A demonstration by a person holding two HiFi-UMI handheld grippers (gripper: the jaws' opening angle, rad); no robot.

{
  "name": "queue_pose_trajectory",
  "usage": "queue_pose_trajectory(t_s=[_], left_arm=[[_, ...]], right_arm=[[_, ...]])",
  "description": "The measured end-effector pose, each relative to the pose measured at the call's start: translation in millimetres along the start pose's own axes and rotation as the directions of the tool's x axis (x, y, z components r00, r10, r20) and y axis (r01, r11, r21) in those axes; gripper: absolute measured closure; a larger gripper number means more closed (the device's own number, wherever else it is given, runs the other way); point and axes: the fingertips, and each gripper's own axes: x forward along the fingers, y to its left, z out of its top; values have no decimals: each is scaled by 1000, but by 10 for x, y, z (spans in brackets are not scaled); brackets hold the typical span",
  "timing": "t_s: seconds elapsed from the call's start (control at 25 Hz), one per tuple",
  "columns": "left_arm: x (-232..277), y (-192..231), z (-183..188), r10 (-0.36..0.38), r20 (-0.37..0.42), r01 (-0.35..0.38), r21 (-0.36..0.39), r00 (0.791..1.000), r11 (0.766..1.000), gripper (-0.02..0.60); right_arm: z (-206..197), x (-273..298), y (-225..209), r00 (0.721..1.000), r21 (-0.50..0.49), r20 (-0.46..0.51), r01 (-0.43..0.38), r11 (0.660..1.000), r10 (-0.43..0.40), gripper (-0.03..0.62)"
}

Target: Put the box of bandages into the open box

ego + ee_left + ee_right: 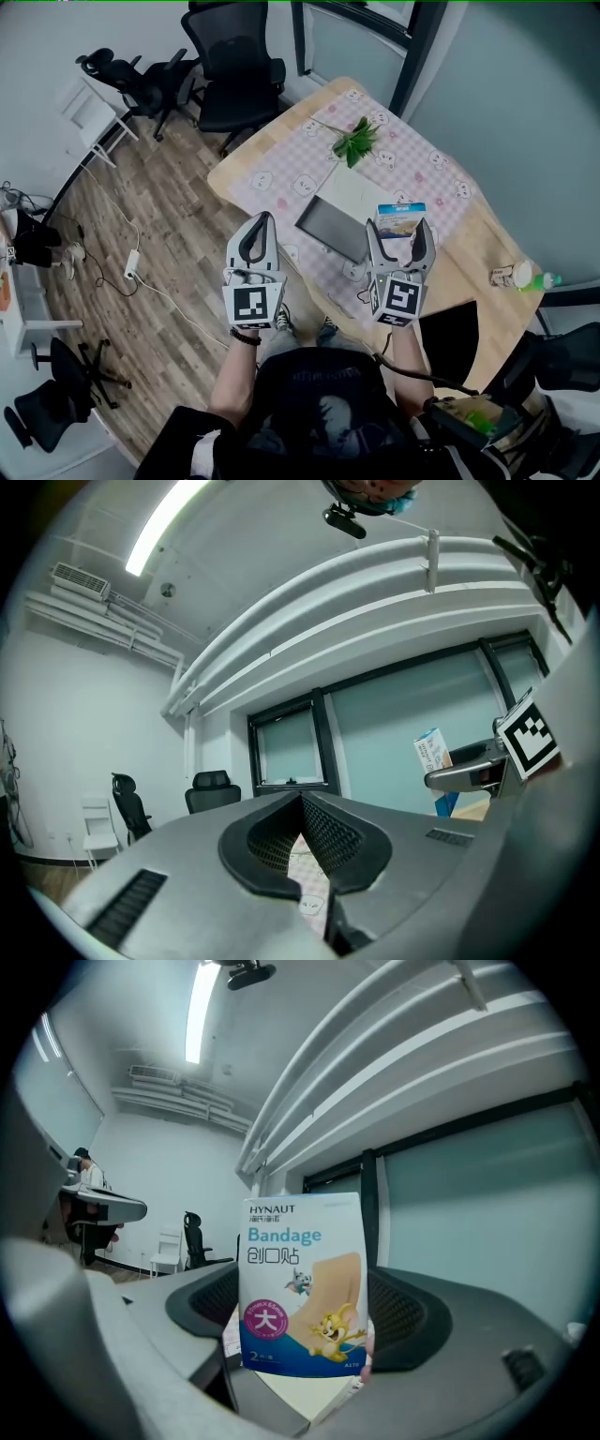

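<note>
— Where is the box of bandages [302,1283]?

— Upright between the jaws of the right gripper [399,230], which clamp it by its narrow sides, printed front facing back along them. It hangs in the air over the surface [469,258], toward the near edge.

— And the open box [356,192]?

— On the checked cloth [412,169] near the middle of the surface, its grey lid [330,228] folded out toward the near edge. The bandages show just right of it.

— The left gripper [262,223]?

— Its jaws are together, tips meeting, nothing between them.
</note>
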Motion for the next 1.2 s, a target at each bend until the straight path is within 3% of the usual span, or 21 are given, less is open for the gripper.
queue_pose_trajectory(t_s=[0.48,0.72,0.84,0.92,1.0,1.08,1.2], left_arm=[[147,307,-40,-44,58,45,-18,997,999,580],[110,432,-88,-34,61,36,-28,998,999,580],[85,466,-125,-33,62,35,-25,998,999,580],[69,492,-141,-33,63,35,-29,997,999,578],[62,523,-145,-33,66,35,-35,997,999,580],[53,552,-145,-30,70,33,-37,997,999,580],[17,595,-155,-24,71,26,-35,997,999,580]], right_arm=[[77,161,197,999,-53,4,34,998,-33,164],[58,303,356,999,-137,-36,-30,990,25,164],[-143,429,500,989,-205,-116,-116,972,93,164],[-345,538,652,967,-256,-195,-211,943,163,164],[-621,655,803,928,-305,-295,-318,898,228,163],[-936,766,926,872,-344,-407,-423,838,273,164],[-1457,891,1048,756,-351,-583,-563,748,296,163]])
